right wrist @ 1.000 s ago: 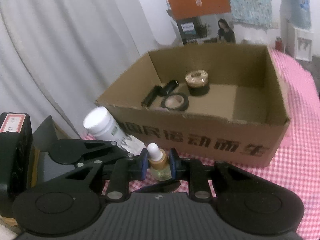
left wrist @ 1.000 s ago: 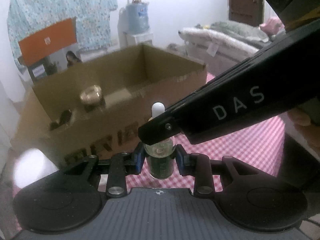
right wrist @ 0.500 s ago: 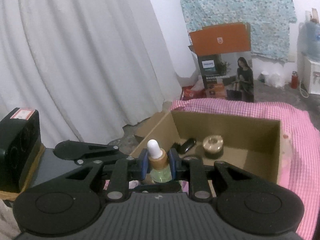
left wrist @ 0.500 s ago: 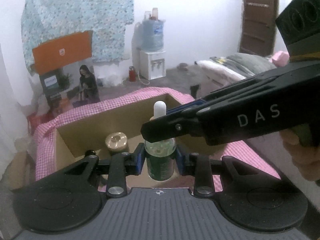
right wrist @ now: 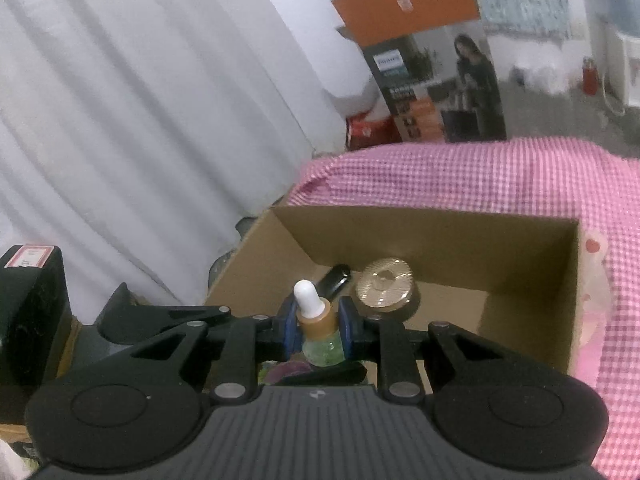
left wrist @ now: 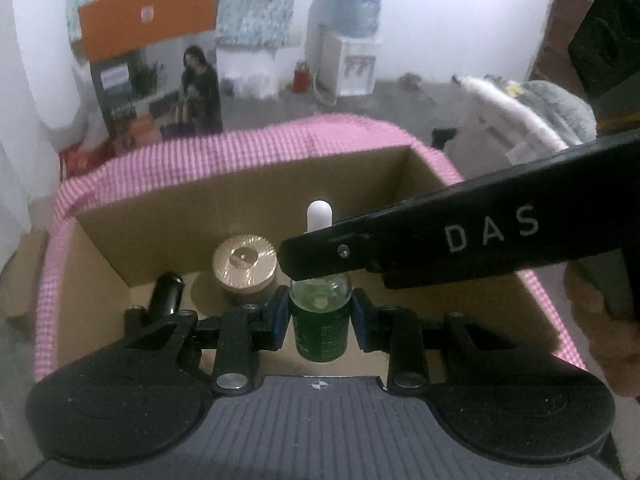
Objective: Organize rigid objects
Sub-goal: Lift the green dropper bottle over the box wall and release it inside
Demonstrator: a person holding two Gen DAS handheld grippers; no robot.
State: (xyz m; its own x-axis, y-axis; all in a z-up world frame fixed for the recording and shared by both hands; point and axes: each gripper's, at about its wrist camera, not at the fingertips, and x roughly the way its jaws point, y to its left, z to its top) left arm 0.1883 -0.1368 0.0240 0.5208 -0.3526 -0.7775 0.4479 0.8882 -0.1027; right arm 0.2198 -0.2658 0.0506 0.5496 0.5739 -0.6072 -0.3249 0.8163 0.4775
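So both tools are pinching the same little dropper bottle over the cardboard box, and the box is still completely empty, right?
Not quite: the cardboard box is not empty. The right wrist view shows a gold-lidded jar and a black tube already inside. The rest holds: the left tool and the right tool both pinch the dropper bottle over the box.

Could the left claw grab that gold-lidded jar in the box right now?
Probably not yet. The left claw is shut on the green dropper bottle, so it has no free grip. The gold-lidded jar itself sits uncovered in the open cardboard box.
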